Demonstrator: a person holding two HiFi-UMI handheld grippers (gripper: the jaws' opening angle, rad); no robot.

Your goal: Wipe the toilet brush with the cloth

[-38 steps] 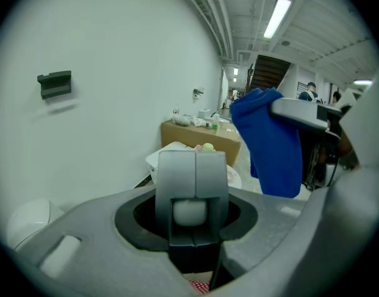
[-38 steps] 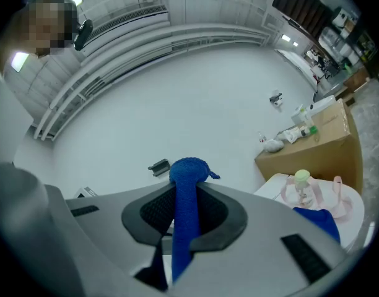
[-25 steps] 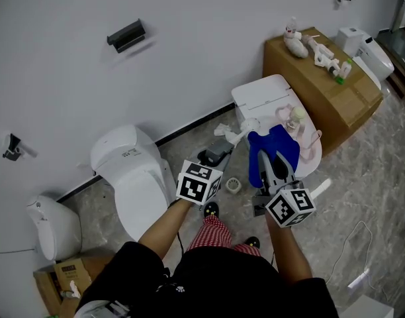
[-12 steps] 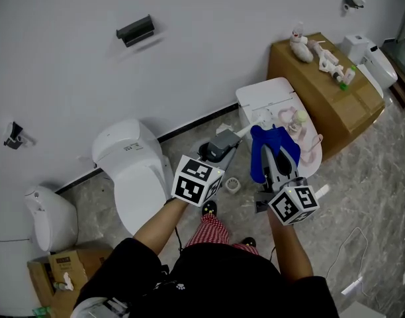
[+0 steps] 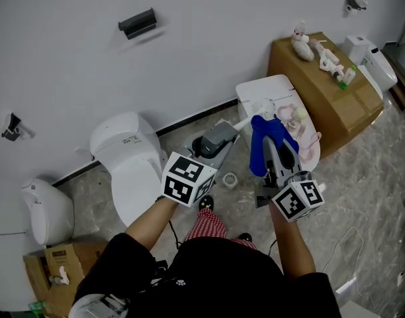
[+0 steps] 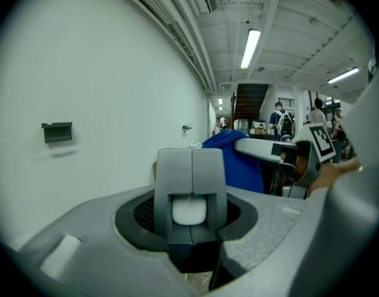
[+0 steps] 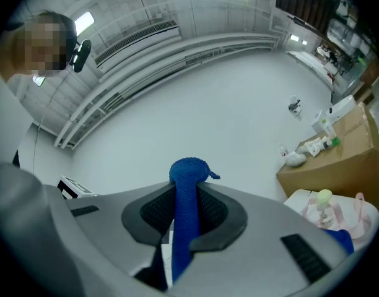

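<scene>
Toilet brush (image 5: 245, 122) in left tongs (image 5: 224, 136), blue cloth (image 5: 257, 152) in right tongs (image 5: 272, 148).
Clamps the left tongs shut on the white handle of the toilet brush, seen as a pale rounded end between the closed jaws. Pinches a fold of cloth in the right tongs, closed tight, with the fabric bunching above the tips and hanging down. Holds both in the air in front of a white toilet (image 5: 272, 91), cloth draped at the far end of the brush; contact there hard to judge.
</scene>
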